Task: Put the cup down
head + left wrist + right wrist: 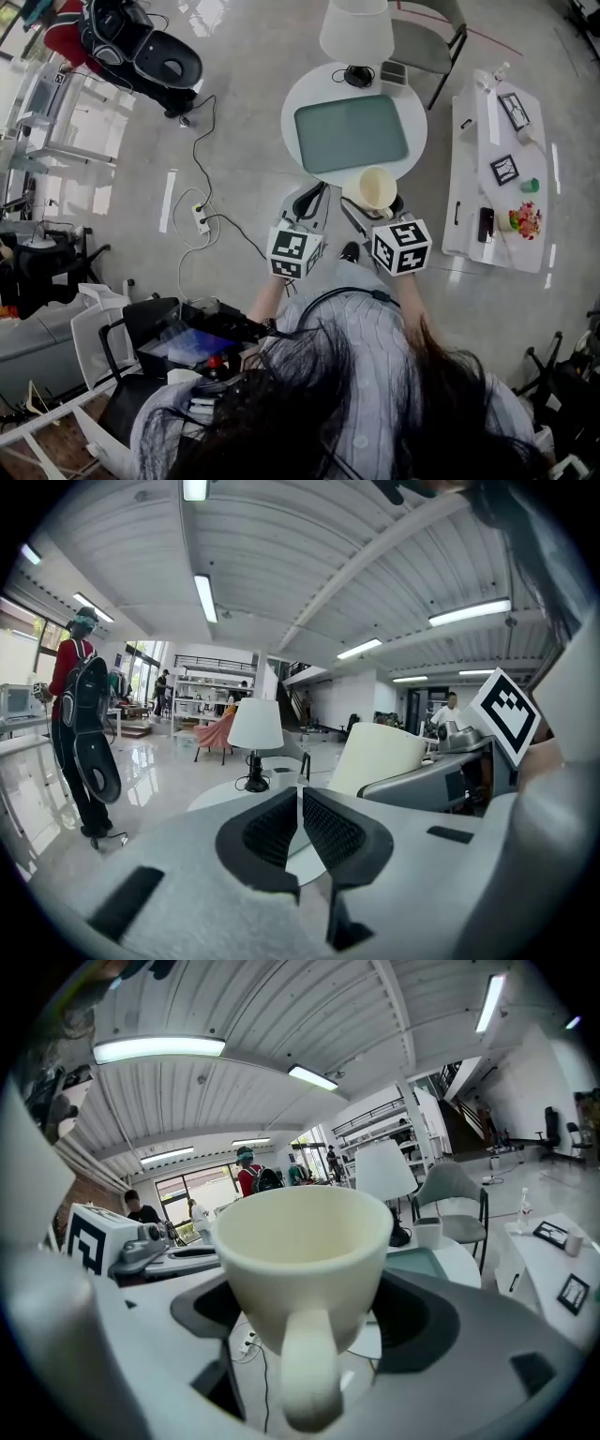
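Right gripper has the cream mug clamped upright, handle toward its camera, by the round table edge near the teal tray. Left gripper is pinched together, empty.

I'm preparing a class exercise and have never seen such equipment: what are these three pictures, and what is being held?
A person holds two gripping tools; there is no robot. One picture comes from a camera on the person's head, looking down; the other two come from cameras riding on the tools. The right tool grips a cream cup, handle toward its camera. The left tool is shut and empty. Ahead stands a round white table with a green tray and a lamp.
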Tool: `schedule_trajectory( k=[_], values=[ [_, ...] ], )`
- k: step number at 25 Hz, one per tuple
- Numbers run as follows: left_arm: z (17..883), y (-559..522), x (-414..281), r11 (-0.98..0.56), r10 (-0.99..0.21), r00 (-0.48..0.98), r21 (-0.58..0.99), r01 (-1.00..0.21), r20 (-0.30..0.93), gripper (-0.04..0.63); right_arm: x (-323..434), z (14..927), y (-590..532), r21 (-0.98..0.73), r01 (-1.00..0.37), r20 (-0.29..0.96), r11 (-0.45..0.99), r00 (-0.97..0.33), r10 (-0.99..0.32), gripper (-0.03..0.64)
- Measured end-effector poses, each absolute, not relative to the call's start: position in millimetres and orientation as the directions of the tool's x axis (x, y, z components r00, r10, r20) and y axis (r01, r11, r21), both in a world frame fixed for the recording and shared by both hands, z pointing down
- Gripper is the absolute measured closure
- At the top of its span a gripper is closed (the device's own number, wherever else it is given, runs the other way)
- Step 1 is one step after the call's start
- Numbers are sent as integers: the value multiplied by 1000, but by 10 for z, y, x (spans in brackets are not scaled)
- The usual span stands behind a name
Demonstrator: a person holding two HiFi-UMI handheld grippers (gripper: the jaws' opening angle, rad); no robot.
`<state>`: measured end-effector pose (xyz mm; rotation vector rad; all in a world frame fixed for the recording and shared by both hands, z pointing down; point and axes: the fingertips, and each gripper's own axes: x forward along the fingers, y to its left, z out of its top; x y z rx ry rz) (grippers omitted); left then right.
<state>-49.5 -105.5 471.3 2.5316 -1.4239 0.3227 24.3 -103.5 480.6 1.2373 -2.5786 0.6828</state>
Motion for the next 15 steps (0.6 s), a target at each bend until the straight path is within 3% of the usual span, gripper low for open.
schedule_trajectory(
  k=[15],
  values=[
    [4704,-1373,-395,-513,-808,506,61,-856,302,577,338,4889,-1405,-343,-772,362,535,-634,-683,210]
  ],
)
